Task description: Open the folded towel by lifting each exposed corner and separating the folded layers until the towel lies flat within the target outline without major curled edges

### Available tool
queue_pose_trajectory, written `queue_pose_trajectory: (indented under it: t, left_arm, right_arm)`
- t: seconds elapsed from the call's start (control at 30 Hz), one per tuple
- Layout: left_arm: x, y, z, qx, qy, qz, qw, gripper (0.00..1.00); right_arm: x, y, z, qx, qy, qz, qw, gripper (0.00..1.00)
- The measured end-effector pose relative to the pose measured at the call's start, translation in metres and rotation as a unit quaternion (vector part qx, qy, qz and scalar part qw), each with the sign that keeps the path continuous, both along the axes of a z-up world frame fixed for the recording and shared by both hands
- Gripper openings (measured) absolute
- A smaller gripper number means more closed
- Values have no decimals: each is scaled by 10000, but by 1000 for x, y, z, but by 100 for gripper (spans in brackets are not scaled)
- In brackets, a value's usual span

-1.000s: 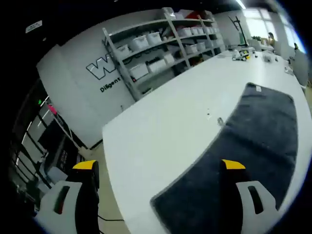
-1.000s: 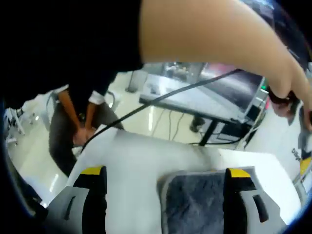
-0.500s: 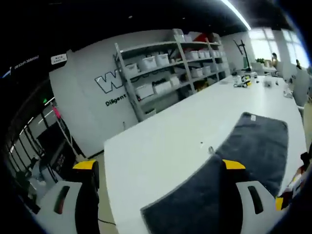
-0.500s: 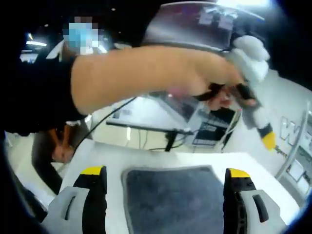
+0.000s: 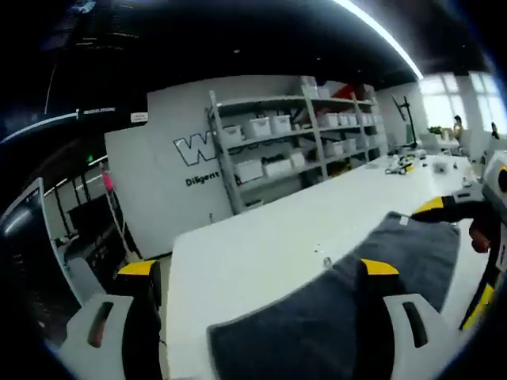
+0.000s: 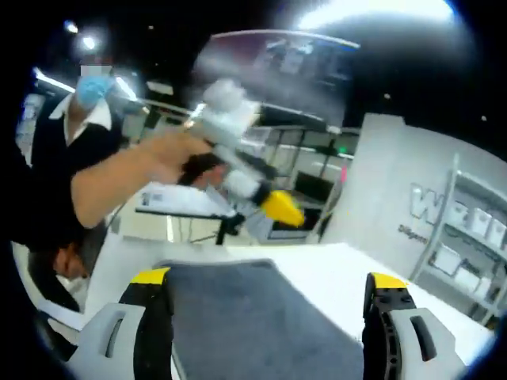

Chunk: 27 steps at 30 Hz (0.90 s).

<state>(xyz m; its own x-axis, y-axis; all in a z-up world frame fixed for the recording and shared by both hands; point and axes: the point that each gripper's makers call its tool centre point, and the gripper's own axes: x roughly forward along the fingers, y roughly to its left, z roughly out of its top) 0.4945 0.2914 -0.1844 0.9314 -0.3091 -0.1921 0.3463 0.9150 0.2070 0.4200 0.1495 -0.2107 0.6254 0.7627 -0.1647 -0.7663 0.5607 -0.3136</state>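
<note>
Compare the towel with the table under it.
The towel is dark grey and fuzzy; the table is white and smooth. The towel covers one part, near an edge; the table stretches far beyond it toward the shelves. Both lie flat.

Bare white surface (image 5: pixel 261 245) lies open beside the grey towel (image 5: pixel 317 317); small clutter (image 5: pixel 408 162) sits far off, near the shelves (image 5: pixel 285 142).
</note>
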Motion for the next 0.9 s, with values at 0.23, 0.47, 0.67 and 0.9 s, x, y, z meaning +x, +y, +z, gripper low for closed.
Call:
queue_pose_trajectory:
  t: [0.23,0.47,0.67,0.9]
  left_arm:
    - [-8,15,-3,16,-78,31,10000,100]
    - [-21,9,-11,-30,-110,-89,9999,100]
    - [-36,4,-16,-86,-118,-113,9998,100]
    - [-47,6,-16,-124,-197,-79,9997,100]
  right_arm:
    - [6,-86,11,152,-143,-693,9974,100]
    - [-3,-157,19,265,-181,-1149,9929,100]
    - [-10,-216,33,396,-352,-1590,9858,100]
    - [-14,-285,38,484,-424,-2190,9736,100]
